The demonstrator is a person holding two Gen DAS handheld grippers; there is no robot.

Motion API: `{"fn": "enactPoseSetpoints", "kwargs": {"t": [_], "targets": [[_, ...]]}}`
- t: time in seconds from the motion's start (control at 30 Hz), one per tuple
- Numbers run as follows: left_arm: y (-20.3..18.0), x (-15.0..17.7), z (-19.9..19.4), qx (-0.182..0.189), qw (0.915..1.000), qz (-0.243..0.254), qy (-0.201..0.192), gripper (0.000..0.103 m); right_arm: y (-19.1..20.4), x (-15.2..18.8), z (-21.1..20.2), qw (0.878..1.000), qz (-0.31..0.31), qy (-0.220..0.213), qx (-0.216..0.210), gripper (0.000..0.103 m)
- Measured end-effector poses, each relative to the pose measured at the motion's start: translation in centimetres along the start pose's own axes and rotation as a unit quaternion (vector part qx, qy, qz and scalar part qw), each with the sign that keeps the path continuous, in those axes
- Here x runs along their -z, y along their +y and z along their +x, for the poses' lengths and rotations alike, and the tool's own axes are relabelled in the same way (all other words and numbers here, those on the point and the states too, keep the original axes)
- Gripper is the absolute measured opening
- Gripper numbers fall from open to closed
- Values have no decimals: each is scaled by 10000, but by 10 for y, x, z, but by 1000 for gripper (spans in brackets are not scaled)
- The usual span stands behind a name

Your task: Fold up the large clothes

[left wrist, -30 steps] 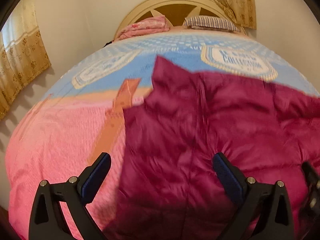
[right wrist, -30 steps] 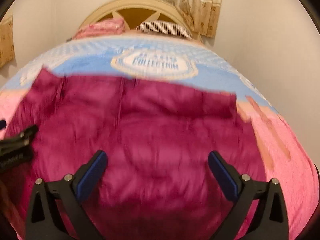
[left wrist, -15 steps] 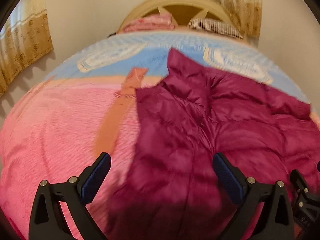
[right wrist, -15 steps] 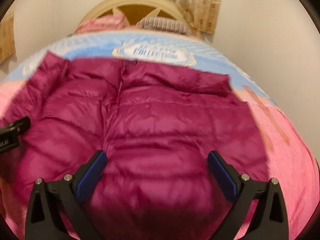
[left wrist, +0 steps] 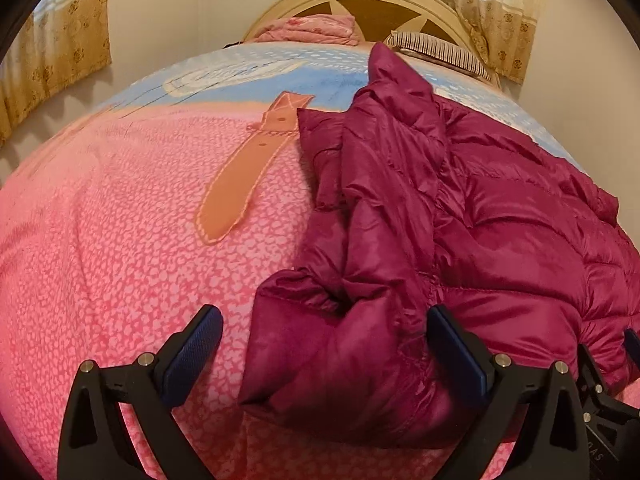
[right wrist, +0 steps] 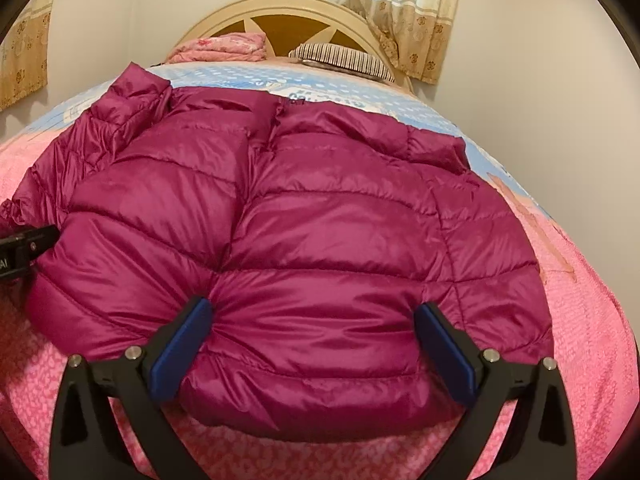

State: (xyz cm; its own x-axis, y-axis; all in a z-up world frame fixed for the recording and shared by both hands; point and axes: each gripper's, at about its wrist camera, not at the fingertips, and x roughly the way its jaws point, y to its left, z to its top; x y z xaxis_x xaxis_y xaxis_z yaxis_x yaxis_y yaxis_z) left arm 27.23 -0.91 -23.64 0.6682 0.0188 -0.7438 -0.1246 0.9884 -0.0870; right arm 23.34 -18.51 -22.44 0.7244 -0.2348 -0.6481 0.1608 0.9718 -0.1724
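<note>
A magenta quilted puffer jacket [right wrist: 320,240] lies front up on the bed, collar toward the headboard, hem toward me. My right gripper [right wrist: 312,344] is open, its blue pads either side of the hem's middle, low over it. My left gripper [left wrist: 324,356] is open over the jacket's left sleeve cuff [left wrist: 320,352]; the sleeve [left wrist: 384,160] lies bunched along the jacket's left side. The left gripper shows at the left edge of the right wrist view [right wrist: 24,248]. The right gripper shows at the lower right of the left wrist view [left wrist: 612,408].
The bed has a pink and blue blanket [left wrist: 120,240] with a brown strap print [left wrist: 248,168]. A folded pink quilt [right wrist: 224,50] and a striped pillow [right wrist: 344,60] lie by the cream headboard [right wrist: 280,12]. Walls and curtains surround the bed.
Both grippers have dropped lower and closer to the jacket's near edge. The jacket, blurred earlier, now lies settled and spread on the bed. Both grippers stay open.
</note>
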Motion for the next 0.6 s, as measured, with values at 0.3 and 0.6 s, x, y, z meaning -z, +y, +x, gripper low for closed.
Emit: {"fn": "enactPoseSetpoints", "kwargs": {"t": [0.3,0.6], "targets": [[-15,5,-13,283,9995,109,-27,73,-2,5,-2,9999,94,12,-93,103],[-5,1,-25,433,9990,56,-105,40,-16,2,-21,10000,59,-13,18,102]]}}
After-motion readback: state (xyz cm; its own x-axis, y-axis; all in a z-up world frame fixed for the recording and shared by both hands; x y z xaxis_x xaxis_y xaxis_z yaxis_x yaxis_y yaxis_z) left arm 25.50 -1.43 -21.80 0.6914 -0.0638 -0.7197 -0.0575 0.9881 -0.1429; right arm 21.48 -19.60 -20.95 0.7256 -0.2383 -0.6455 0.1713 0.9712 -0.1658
